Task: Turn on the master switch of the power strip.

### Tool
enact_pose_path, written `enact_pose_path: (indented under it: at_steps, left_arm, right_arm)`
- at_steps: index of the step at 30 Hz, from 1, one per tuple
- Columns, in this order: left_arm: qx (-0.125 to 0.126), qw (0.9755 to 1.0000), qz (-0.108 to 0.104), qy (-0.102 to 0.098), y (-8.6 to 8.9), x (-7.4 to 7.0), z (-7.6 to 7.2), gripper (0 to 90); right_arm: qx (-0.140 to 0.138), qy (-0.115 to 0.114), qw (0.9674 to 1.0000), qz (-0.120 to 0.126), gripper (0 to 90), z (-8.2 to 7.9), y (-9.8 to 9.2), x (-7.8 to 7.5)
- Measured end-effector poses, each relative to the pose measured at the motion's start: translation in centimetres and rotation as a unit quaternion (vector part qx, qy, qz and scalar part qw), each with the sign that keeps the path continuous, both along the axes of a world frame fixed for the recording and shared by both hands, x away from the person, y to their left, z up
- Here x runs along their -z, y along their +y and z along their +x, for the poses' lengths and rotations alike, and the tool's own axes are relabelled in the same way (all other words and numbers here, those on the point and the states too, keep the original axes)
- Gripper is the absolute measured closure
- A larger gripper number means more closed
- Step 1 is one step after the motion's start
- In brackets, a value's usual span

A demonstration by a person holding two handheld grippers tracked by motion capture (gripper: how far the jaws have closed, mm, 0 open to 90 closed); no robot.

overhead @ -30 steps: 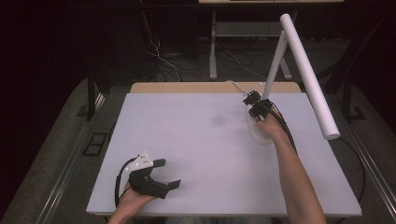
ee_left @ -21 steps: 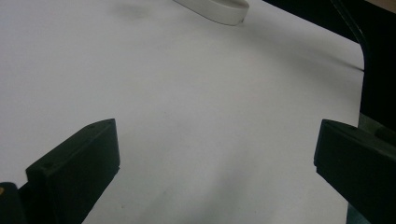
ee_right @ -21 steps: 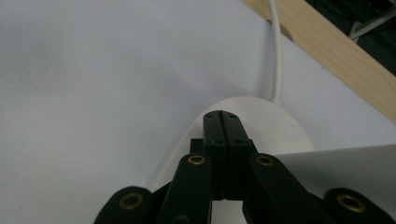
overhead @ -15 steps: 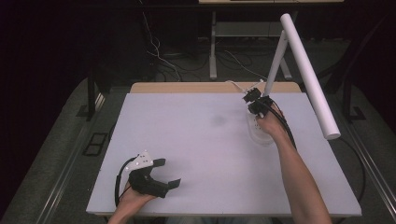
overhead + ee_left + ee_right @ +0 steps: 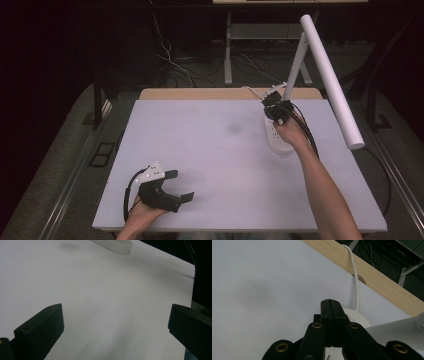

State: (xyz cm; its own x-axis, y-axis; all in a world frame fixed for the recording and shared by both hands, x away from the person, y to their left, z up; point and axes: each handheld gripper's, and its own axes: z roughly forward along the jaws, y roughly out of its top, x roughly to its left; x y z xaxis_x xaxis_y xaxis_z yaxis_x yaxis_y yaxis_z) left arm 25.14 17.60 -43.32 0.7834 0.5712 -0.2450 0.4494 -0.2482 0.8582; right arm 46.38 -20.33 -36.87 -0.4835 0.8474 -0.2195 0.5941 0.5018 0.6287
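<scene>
A white desk lamp stands at the table's far right: round base [image 5: 274, 138], slanted arm [image 5: 295, 65] and long tube head [image 5: 330, 80]. My right gripper [image 5: 270, 100] hovers over the base beside the arm, its jaws shut with nothing between them. In the right gripper view the shut right gripper [image 5: 330, 305] points at the base [image 5: 358, 316] and its white cable [image 5: 356, 277]. My left gripper [image 5: 180, 185] rests at the front left, open and empty. In the left gripper view the open left gripper [image 5: 115, 327] faces bare table, with the lamp base [image 5: 115, 243] far off.
The white table top [image 5: 210, 150] has a wooden strip [image 5: 200, 93] along its far edge, where the lamp cable drops through a notch [image 5: 361, 278]. Cables and desk legs lie on the dark floor behind. The lamp head overhangs the table's right side.
My right gripper has risen a little above the lamp base, jaws still shut. The left gripper has stayed where it was.
</scene>
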Motion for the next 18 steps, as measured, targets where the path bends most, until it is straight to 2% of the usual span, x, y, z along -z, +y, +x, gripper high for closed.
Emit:
enact_pose_path:
  at_steps: [1,5,10,14,15,17,18]
  left_arm:
    - [0.001,1.0000,0.001,-0.001,0.0,0.0,0.0,0.0]
    - [0.001,1.0000,0.001,0.001,0.0,0.0,0.0,0.0]
    - [0.002,1.0000,0.003,0.001,-0.1,0.1,0.0,0.0]
    - [0.003,1.0000,0.002,0.000,-0.2,0.1,0.1,0.0]
    - [0.003,1.0000,0.002,0.000,-0.2,0.1,0.1,0.0]
    - [0.003,1.0000,0.002,0.001,-0.2,0.1,0.1,0.0]
    - [0.003,1.0000,0.002,0.002,-0.2,0.1,0.1,0.0]
  right_arm:
    - [-0.005,-0.005,1.0000,0.006,89.4,-0.4,0.1,-0.3]
    - [-0.012,-0.013,0.9998,0.007,89.4,-1.0,0.4,-0.7]
    - [-0.023,-0.019,0.9992,0.026,89.2,-2.0,0.6,-1.3]
    - [-0.028,-0.015,0.9968,0.074,71.5,-3.1,0.2,-1.7]
    - [-0.028,-0.015,0.9968,0.074,71.5,-3.1,0.2,-1.7]
    - [-0.032,-0.011,0.9939,0.105,59.4,-3.8,-0.2,-1.9]
    - [-0.035,-0.013,0.9936,0.106,56.0,-4.1,-0.4,-1.9]
